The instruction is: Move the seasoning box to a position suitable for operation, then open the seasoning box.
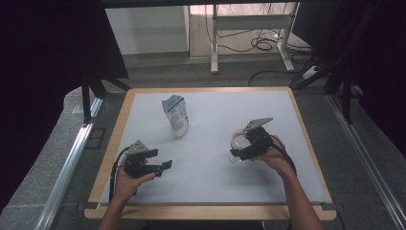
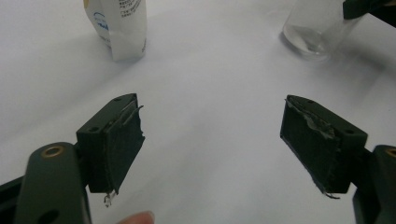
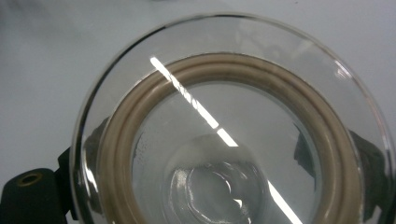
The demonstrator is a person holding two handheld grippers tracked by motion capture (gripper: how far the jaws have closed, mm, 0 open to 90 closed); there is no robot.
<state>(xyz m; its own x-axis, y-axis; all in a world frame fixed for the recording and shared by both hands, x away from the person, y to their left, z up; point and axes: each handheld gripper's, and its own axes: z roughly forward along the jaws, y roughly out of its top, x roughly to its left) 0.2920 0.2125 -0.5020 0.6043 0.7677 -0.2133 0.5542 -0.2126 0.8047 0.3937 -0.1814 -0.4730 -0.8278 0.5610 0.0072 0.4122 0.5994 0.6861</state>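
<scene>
1. Key relation: the clear glass jar with a beige seal ring [image 1: 238, 146] sits on the right half of the white table top [image 1: 210, 167], between the jaws of the right gripper [image 1: 242, 152]. That hand is on it; the left one is well apart.
2. Right gripper view: the jar's mouth [image 3: 233, 135] faces the camera, black jaws flank the glass wall on both sides, so the jar's long axis runs roughly along the line of sight. Jaws look closed on the jar; contact itself is hidden by the glass, so that is my read.
3. Whether the jar stands on the table or is lifted slightly: can't tell.
4. Left gripper [image 1: 160, 160] hovers low over the table's left half, jaws spread wide, holding nothing.
5. From the left gripper view, the jar [image 2: 317, 28] lies ahead-right, and the white-and-blue printed paper pouch [image 2: 119, 25] stands ahead-left, upright.
</scene>
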